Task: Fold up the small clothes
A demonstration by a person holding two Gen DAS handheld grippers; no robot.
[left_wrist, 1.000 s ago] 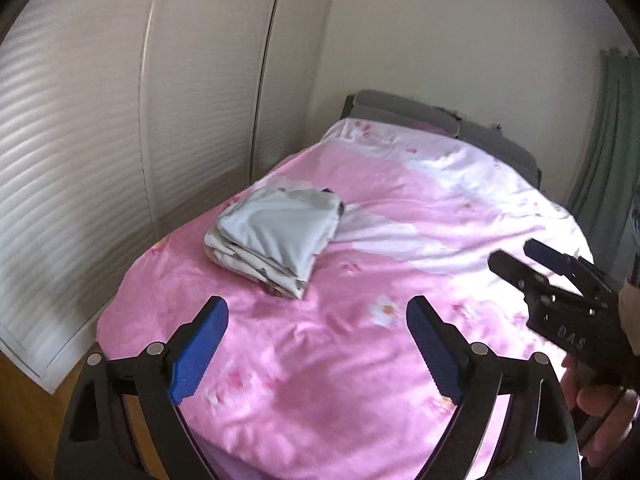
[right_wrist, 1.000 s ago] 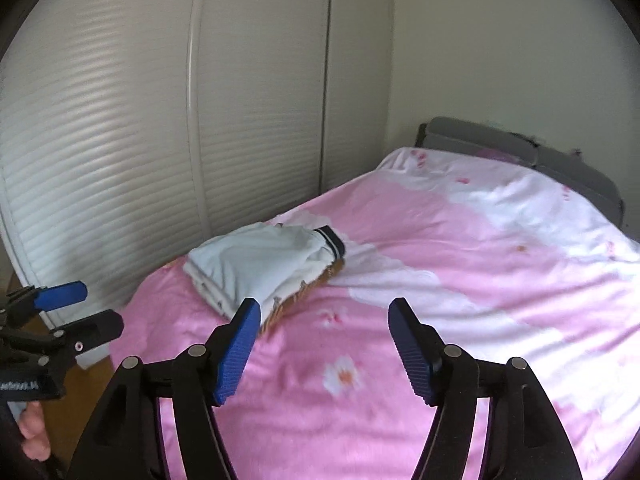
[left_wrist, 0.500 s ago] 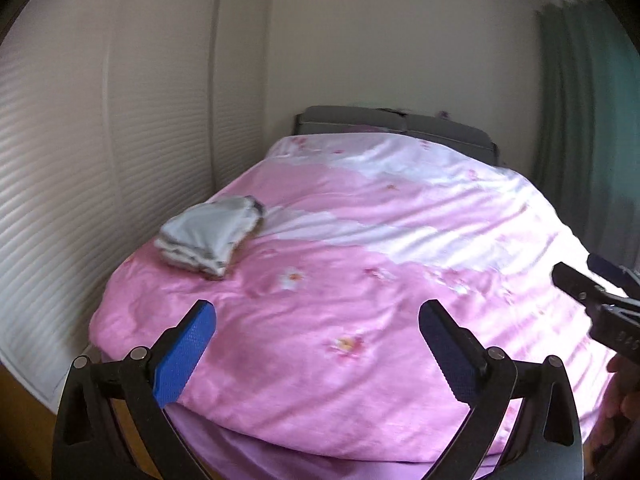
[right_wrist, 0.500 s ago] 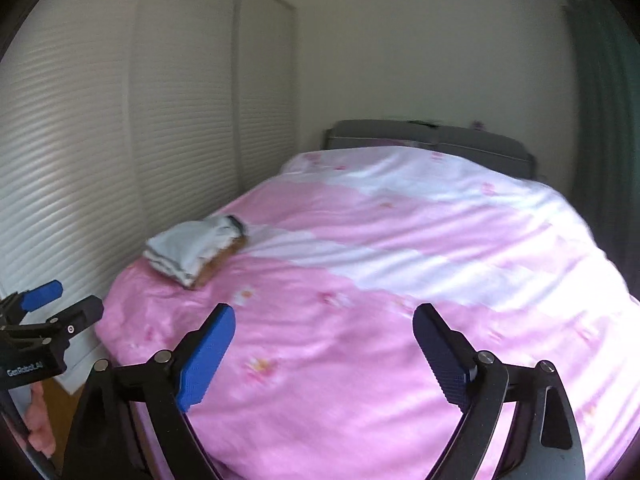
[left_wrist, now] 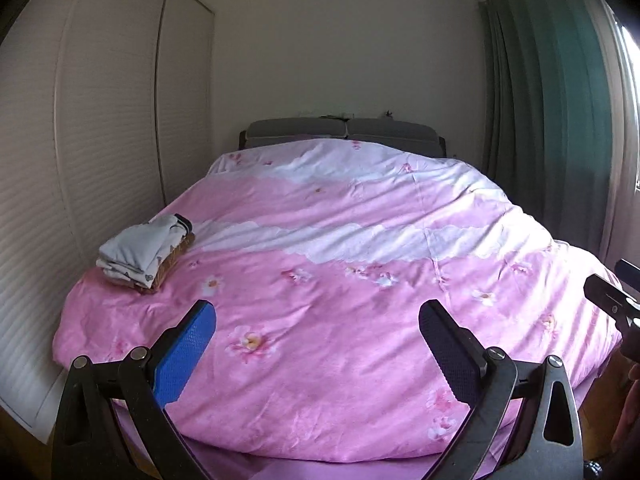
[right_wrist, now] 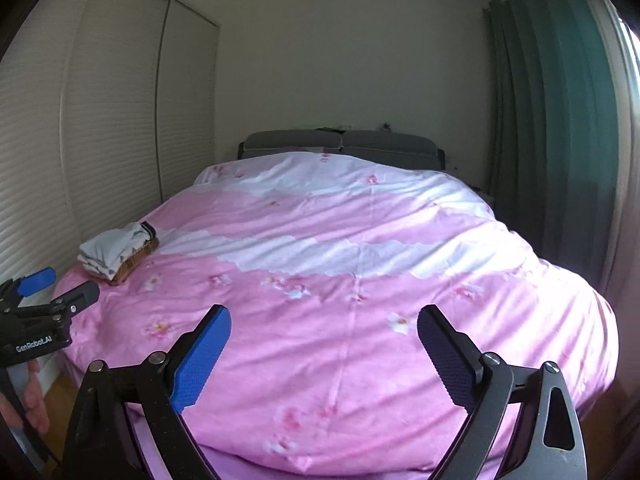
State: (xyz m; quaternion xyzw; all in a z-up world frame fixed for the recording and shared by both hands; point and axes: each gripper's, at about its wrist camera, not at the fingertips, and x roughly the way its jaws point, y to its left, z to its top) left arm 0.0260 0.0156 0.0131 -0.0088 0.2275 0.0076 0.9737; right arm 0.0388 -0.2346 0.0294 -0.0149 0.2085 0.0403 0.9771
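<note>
Nearest the cameras, the left gripper [left_wrist: 318, 330] is held with its jaws wide and empty, and the right gripper [right_wrist: 324, 338] is seen with its jaws opening and nothing between them; both have been drawn back from the folded pile to the foot of the bed [left_wrist: 340, 380]. The fold is therefore judged done and released. Farther off, at the bed's left edge, the soft grey-white folded clothes [left_wrist: 138, 250] are stacked squarely on a brown woven piece, amid the rumpled pink floral duvet.
</note>
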